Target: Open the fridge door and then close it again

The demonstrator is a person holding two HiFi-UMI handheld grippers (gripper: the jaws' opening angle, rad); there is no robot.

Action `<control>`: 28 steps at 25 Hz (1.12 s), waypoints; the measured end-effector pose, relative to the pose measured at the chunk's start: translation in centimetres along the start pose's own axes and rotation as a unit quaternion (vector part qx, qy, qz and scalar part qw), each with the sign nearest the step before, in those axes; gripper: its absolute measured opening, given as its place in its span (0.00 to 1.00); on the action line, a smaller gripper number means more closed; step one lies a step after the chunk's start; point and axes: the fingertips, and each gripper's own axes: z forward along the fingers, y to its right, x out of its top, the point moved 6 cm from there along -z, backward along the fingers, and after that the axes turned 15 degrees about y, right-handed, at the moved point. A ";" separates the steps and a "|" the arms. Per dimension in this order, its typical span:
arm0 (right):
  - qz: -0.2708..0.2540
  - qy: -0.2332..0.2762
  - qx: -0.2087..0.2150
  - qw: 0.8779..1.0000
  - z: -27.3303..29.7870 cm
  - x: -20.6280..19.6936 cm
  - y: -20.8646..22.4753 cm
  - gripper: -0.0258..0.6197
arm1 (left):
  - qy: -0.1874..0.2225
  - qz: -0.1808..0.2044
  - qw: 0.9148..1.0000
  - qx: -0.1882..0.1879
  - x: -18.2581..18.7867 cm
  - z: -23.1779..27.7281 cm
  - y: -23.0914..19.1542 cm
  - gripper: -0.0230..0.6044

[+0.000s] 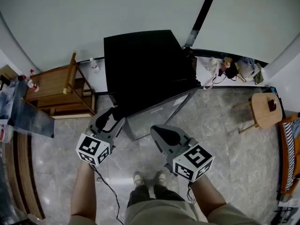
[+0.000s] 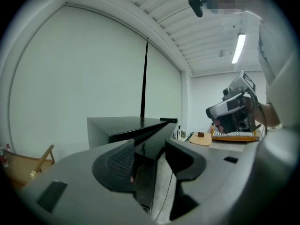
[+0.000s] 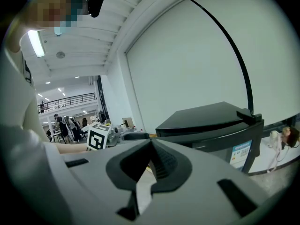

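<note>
Two grippers to check. Locate black mini fridge (image 1: 140,64) at 12 o'clock, fridge door (image 1: 159,109) apparently ajar, free edge upright on the 9 o'clock side, hinge toward 3 o'clock. Note left gripper (image 1: 113,115) nearer: jaws apart, free edge between them, contact unclear. Note right gripper (image 1: 158,131) short of door: jaws closed, empty.

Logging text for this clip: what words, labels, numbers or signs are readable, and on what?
Nothing legible in any view.
Sticker on the fridge door: print too small to read.
Marker cubes on the left gripper and right gripper: black-and-white square patterns, no words.
</note>
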 end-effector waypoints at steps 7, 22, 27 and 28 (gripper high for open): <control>-0.005 0.001 -0.006 1.000 -2.2 0.0 -1.6 0.04 | 0.009 -0.001 1.000 0.024 0.1 -1.1 1.8 0.36; -0.007 -0.004 -0.017 1.000 -6.5 -0.7 -4.9 0.04 | 0.003 0.001 0.999 0.038 0.2 -4.0 8.2 0.34; -0.009 -0.004 -0.019 1.000 -7.4 -0.5 -5.4 0.04 | -0.003 0.015 0.999 0.040 0.5 -4.5 9.7 0.34; -0.009 -0.005 -0.019 1.000 -7.5 -0.6 -5.4 0.04 | -0.005 0.024 0.999 0.043 0.5 -4.6 9.9 0.34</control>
